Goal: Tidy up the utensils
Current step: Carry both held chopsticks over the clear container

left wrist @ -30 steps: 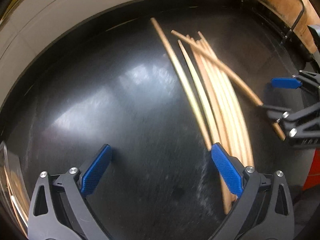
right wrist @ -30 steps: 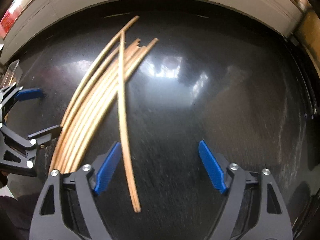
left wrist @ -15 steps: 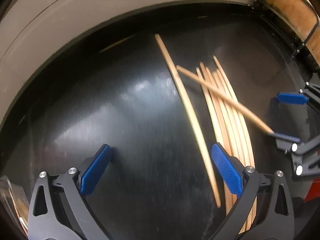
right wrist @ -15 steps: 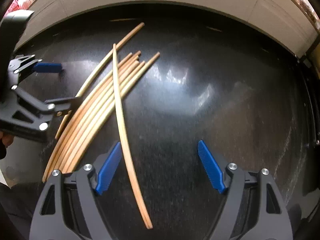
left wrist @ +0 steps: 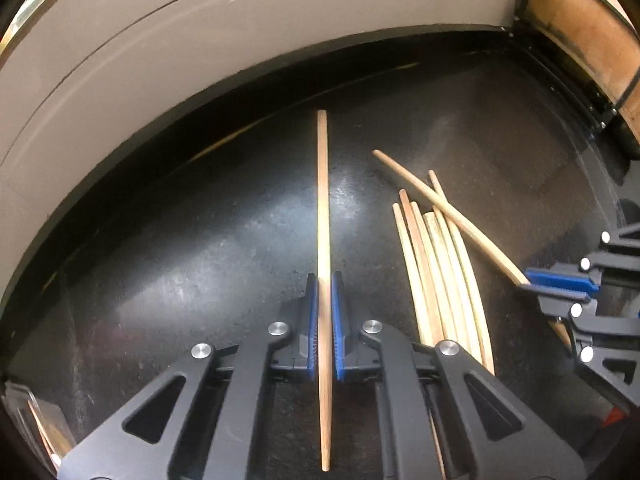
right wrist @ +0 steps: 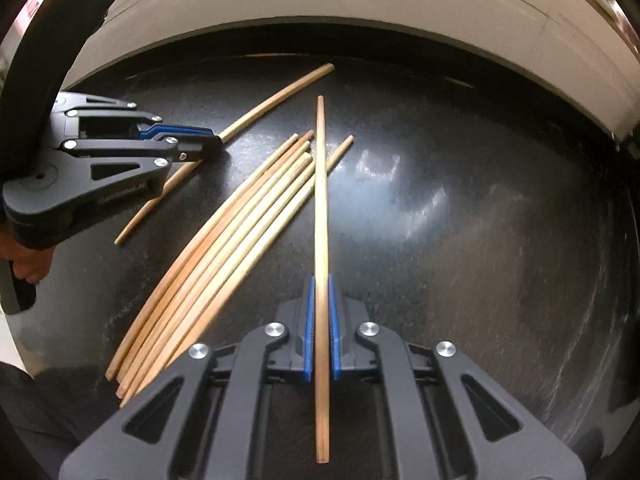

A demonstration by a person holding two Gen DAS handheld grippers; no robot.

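Several wooden chopsticks (left wrist: 442, 276) lie bundled on a black countertop (left wrist: 180, 264); the bundle also shows in the right wrist view (right wrist: 224, 256). My left gripper (left wrist: 324, 284) is shut on one chopstick (left wrist: 322, 200) that points straight ahead, left of the bundle. My right gripper (right wrist: 321, 284) is shut on another chopstick (right wrist: 321, 184), which crosses over the bundle's far tips. The right gripper shows at the right edge of the left view (left wrist: 560, 286), its chopstick (left wrist: 448, 214) slanting over the bundle. The left gripper shows at the left of the right view (right wrist: 208, 146) with its chopstick (right wrist: 280, 94).
A pale wall (left wrist: 200, 52) curves along the back of the counter. A wooden board in a black wire rack (left wrist: 580, 32) stands at the far right. A clear container (left wrist: 36, 424) with sticks sits at the lower left corner of the left view.
Both grippers were open one second ago and have each closed on a single chopstick. The left gripper's chopstick has moved away from the bundle to the left.
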